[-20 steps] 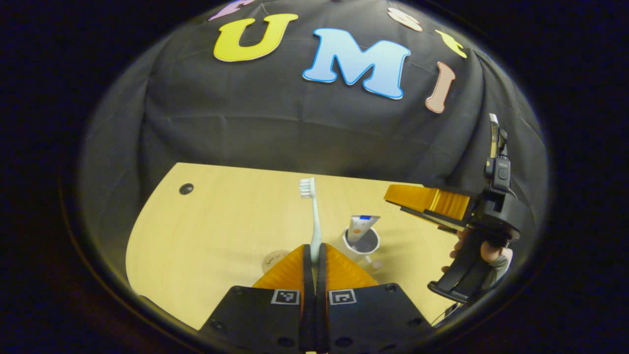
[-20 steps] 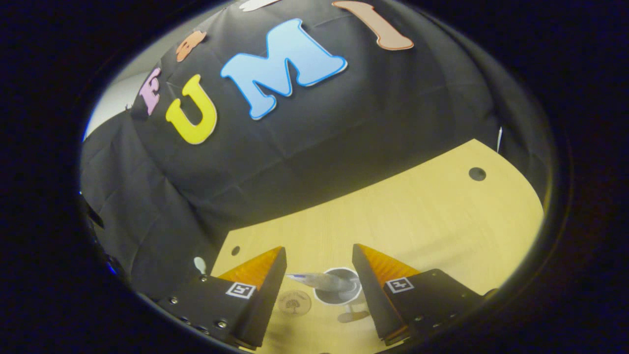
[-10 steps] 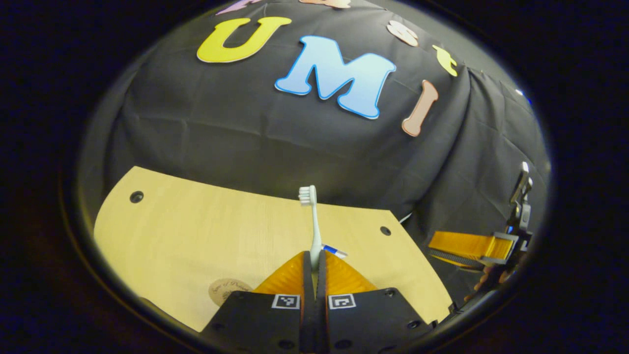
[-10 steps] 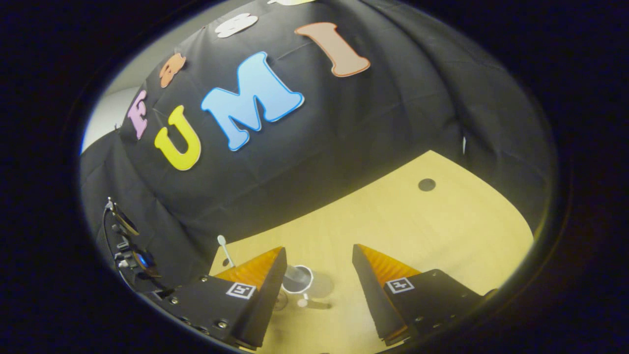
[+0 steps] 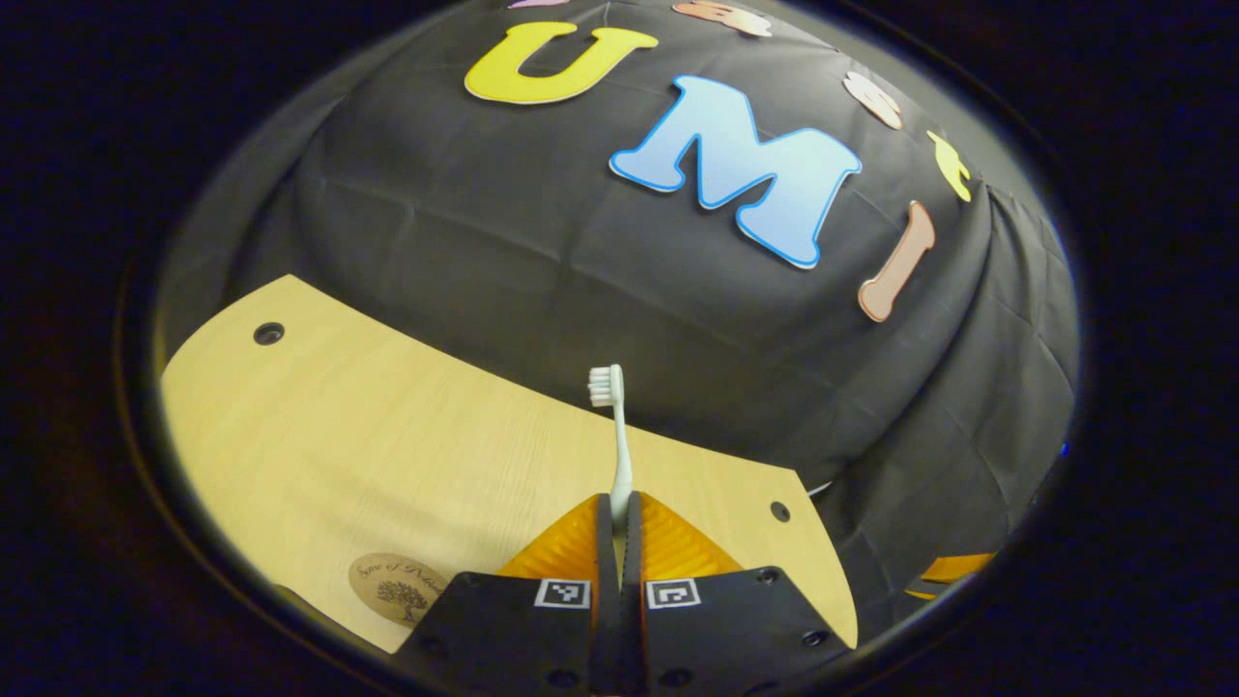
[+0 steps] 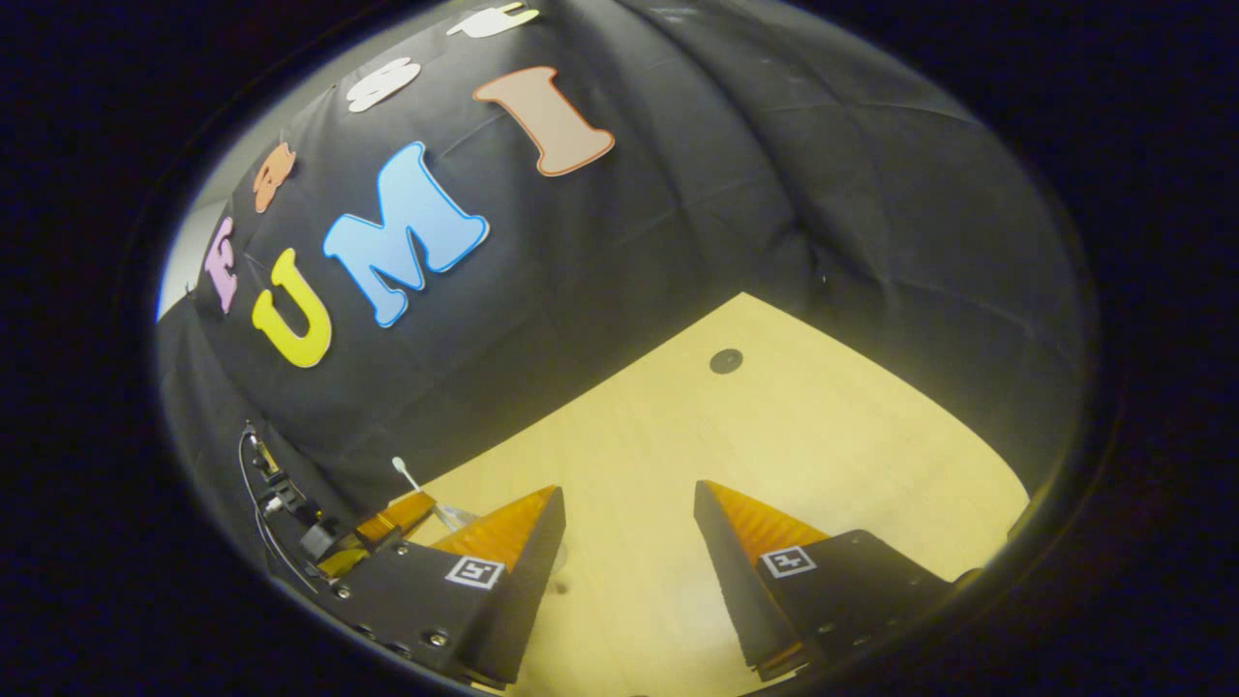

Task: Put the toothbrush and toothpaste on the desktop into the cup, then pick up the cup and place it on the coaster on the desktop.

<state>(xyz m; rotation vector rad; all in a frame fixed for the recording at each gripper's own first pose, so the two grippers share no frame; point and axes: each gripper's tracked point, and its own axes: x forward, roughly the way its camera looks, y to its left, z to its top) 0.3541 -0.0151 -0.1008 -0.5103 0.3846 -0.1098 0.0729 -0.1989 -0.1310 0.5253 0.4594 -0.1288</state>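
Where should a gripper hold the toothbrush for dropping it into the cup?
Low on the handle, as the left gripper does now: its fingers press the slim shaft from both sides, and the toothbrush stands upright with its bristle head up. A slim straight shaft suits a side pinch. Probably better a bit higher, leaving the handle end free to enter the cup first.

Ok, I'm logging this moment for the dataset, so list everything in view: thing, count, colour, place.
toothbrush: one, pale handle with white bristles, upright between the left gripper's fingers, head up.
coaster: one, tan and round, on the desktop near its front edge, nothing on it.
desktop: one, light wood with dark round holes, before the black cloth wall.
left gripper: one, shut on the toothbrush handle.
right gripper: one, open and holding nothing, above bare desktop.
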